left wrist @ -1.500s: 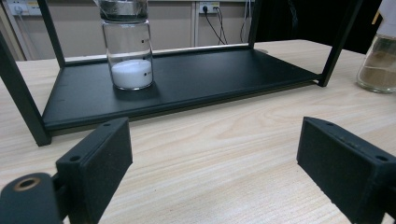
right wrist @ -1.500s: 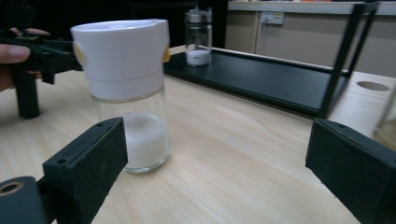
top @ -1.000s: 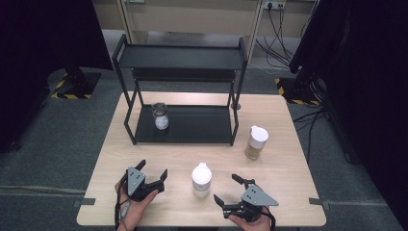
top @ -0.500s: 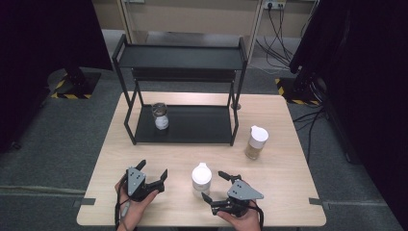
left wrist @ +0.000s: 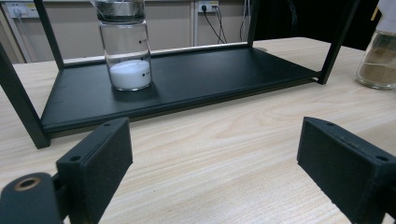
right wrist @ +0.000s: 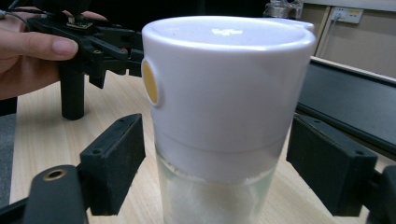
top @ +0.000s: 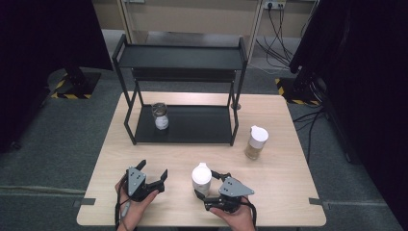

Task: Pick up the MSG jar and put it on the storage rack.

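Closing: right gripper (top: pixel 206 185) jaws were seen drawing in around the white-capped jar (top: pixel 201 177), a slight gap left each side, not yet clamped.
Jar: stood upright near the table's (top: pixel 288 192) front edge.
Left gripper (top: pixel 153 174): spread, nothing held.

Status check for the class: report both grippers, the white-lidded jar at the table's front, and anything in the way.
Left gripper open, idle. Right gripper has just been closing, fingers flanking white-lidded jar, small gaps showing. Nothing in the way.
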{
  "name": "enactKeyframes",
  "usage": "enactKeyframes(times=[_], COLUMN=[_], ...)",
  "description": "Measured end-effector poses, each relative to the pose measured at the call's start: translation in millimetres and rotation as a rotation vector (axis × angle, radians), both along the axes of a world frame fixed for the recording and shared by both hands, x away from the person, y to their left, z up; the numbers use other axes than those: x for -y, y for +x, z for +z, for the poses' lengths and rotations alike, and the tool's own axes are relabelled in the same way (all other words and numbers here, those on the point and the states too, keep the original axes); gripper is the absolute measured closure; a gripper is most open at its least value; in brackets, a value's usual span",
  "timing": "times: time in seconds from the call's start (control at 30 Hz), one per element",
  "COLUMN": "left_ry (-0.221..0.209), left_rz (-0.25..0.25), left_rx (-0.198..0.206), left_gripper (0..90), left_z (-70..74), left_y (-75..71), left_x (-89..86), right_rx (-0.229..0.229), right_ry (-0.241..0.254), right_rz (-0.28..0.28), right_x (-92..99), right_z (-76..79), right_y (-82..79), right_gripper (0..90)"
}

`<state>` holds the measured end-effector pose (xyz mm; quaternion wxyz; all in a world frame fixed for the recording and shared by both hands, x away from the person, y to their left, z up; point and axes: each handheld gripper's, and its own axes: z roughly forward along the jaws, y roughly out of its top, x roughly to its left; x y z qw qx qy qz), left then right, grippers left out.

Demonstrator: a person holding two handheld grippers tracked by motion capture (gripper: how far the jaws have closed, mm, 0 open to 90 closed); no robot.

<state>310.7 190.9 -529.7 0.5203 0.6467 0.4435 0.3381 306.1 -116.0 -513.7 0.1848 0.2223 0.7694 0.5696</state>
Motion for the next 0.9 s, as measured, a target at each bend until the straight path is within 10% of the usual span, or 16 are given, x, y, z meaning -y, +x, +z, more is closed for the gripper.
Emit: enactKeyframes(times=[0.9], left_ry=[0.003], left_rz=[-0.006], left_rx=[0.002], left_gripper=[9.9], left_z=[0.0], left_y=[-0.3], left_x=[0.1], right_rx=[-0.031], right_ry=[0.029], right_rz=[-0.021], right_x=[-2.9], right_z=[-1.3], right_y=[3.2], right_gripper=[30.8])
